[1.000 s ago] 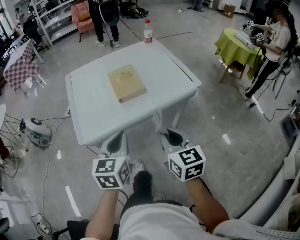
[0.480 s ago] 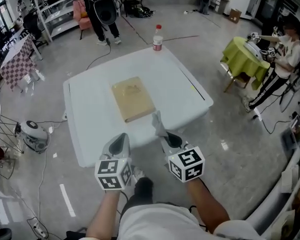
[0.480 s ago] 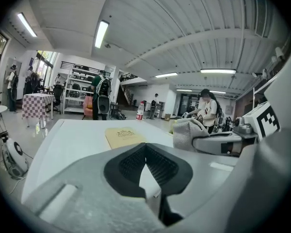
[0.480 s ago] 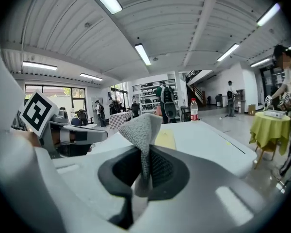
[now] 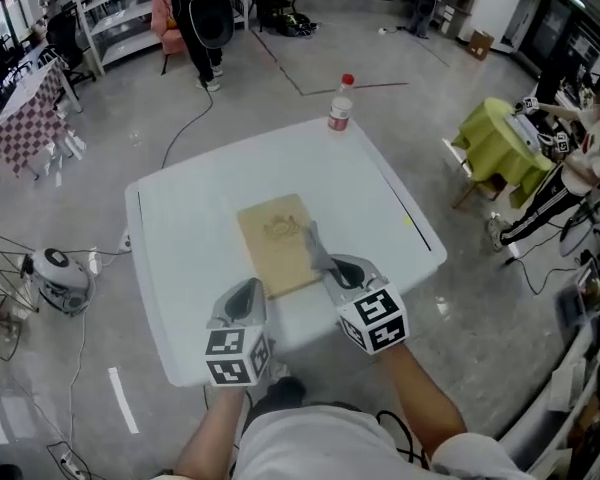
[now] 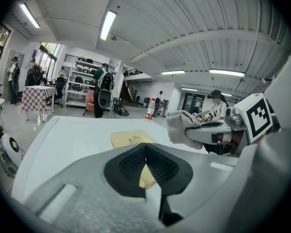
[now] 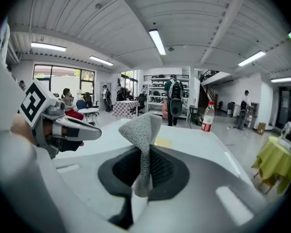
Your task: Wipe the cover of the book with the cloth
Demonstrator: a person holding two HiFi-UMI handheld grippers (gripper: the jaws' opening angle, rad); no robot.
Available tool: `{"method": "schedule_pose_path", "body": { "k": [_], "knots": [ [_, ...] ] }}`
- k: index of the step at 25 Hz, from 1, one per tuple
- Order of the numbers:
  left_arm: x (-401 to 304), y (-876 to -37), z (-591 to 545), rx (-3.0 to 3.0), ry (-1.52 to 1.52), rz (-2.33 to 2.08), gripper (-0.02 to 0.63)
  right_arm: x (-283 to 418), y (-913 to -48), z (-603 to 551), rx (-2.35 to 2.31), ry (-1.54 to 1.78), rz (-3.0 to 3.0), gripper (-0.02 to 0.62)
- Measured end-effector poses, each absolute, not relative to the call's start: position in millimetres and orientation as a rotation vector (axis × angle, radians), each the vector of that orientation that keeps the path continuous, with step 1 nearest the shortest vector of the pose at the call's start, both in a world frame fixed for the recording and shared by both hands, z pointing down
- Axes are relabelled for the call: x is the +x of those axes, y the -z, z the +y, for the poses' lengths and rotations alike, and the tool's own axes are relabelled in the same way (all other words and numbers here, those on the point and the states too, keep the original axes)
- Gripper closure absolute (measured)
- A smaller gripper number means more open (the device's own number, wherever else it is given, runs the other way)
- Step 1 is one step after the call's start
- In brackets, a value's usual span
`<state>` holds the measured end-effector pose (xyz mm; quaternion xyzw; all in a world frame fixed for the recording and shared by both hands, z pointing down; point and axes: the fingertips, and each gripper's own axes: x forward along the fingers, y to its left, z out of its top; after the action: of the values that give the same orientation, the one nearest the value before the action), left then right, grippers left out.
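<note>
A tan book (image 5: 279, 243) with a faint cover emblem lies flat on the white table (image 5: 190, 218); it also shows in the left gripper view as a yellow book (image 6: 128, 140). My right gripper (image 5: 332, 268) is shut on a grey cloth (image 5: 316, 248) that sticks up from its jaws over the book's near right corner. In the right gripper view the cloth (image 7: 141, 140) stands pinched between the pads. My left gripper (image 5: 242, 303) hangs over the table's near edge, just short of the book, its jaws pressed together with nothing in them.
A plastic bottle (image 5: 340, 103) with a red cap stands at the table's far right corner. A yellow-green covered table (image 5: 495, 138) and a seated person are to the right. Cables and a round device (image 5: 58, 273) lie on the floor to the left.
Both grippers have come forward over the table, and the table and book now lie closer beneath me. The cloth has moved from off the table's edge to above the book's near corner.
</note>
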<state>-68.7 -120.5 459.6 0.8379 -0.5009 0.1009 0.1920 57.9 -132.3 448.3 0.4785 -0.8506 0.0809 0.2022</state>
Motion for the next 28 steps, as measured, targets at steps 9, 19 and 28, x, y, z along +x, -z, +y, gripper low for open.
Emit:
{"method": "schedule_pose_path", "body": {
  "k": [9, 19, 28],
  "knots": [
    [-79.0, -479.6, -173.3, 2.283, -0.278, -1.409, 0.6, 36.3, -469.4, -248.5, 1.042, 0.112, -2.204, 0.578],
    [-82.8, -493.8, -194.3, 2.166, -0.283, -1.575, 0.6, 10.2, -520.3, -315.2, 0.735, 0.298, -2.124, 0.578],
    [-91.3, -489.6, -186.0, 2.078, -0.256, -1.698, 0.6, 15.2, -536.6, -298.2, 0.59, 0.235, -2.156, 0.578]
  ]
}}
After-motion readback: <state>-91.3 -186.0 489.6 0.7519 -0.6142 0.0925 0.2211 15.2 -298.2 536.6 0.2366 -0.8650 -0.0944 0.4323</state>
